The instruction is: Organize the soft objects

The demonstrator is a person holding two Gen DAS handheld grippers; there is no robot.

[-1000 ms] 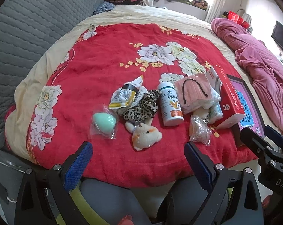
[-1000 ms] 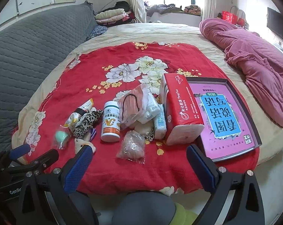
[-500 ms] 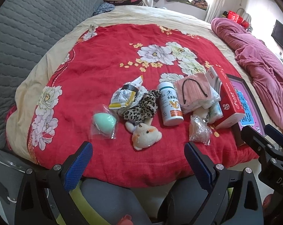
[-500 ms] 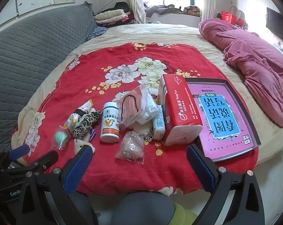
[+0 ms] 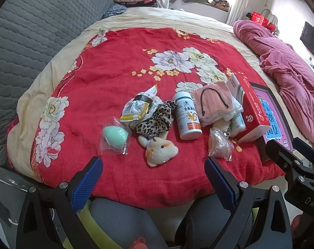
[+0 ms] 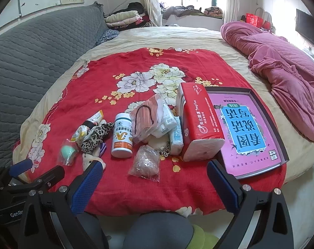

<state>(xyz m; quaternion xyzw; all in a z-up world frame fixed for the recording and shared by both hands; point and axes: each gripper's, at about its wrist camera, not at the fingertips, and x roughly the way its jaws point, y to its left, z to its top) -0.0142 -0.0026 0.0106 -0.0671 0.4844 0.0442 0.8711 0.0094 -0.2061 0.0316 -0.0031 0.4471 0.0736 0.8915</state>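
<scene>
A heap of small things lies on the red flowered blanket (image 5: 115,66): a green sponge in a clear bag (image 5: 115,135), a small plush toy (image 5: 160,150), a leopard-print cloth (image 5: 157,120), a crumpled packet (image 5: 139,108), a white bottle (image 5: 188,116), bagged pink masks (image 5: 215,103), a clear bag (image 5: 219,144) and a red tissue pack (image 5: 253,112). My left gripper (image 5: 153,183) is open and empty, just short of the plush toy. My right gripper (image 6: 152,186) is open and empty, in front of the clear bag (image 6: 146,162) and the tissue pack (image 6: 198,122).
A dark tray with a pink book (image 6: 248,132) lies right of the tissue pack (image 6: 198,122). A pink quilt (image 6: 281,66) is bunched at the right. A grey quilted headboard (image 6: 32,62) runs along the left. The bed's front edge is just under both grippers.
Both views have shifted only slightly. Nothing on the blanket has moved, and both grippers stay open.
</scene>
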